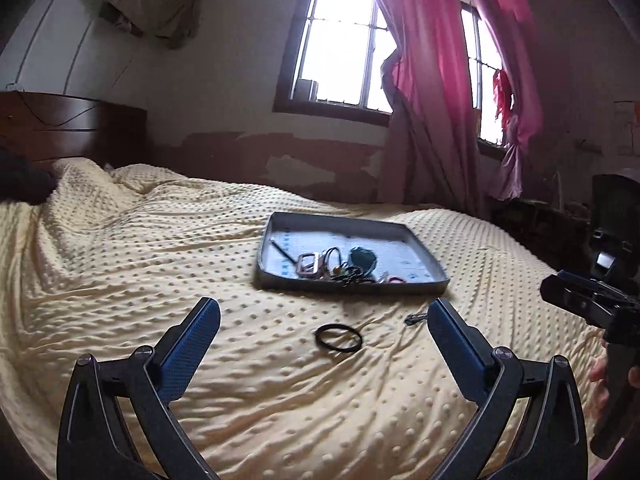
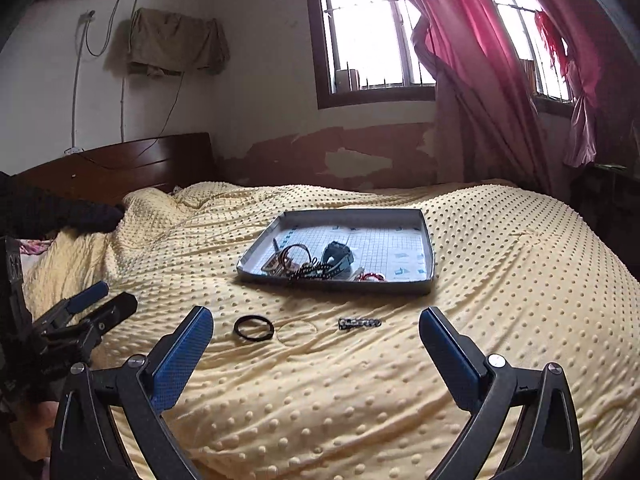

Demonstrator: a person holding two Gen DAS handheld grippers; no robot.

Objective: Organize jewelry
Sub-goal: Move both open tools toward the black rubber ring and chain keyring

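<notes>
Black rubber-like ring [image 2: 253, 328] lies flat on the yellow dotted blanket [image 2: 360, 400], just ahead of the right gripper [image 2: 316, 330], nearer its left finger. A dark chain piece [image 2: 359, 323] lies beside it. The grey tray [image 2: 424, 284] holds tangled jewelry farther ahead. Both the right gripper and the left gripper [image 1: 324, 320] hover level, jaws spread wide, empty.

A home bedroom here: a wide bed [image 2: 360, 380] under a dotted yellow blanket, dark wooden headboard [image 2: 120, 164] against the wall, pink curtains [image 2: 472, 60] pulled aside from barred windows [image 2: 372, 28], paint peeling below.
</notes>
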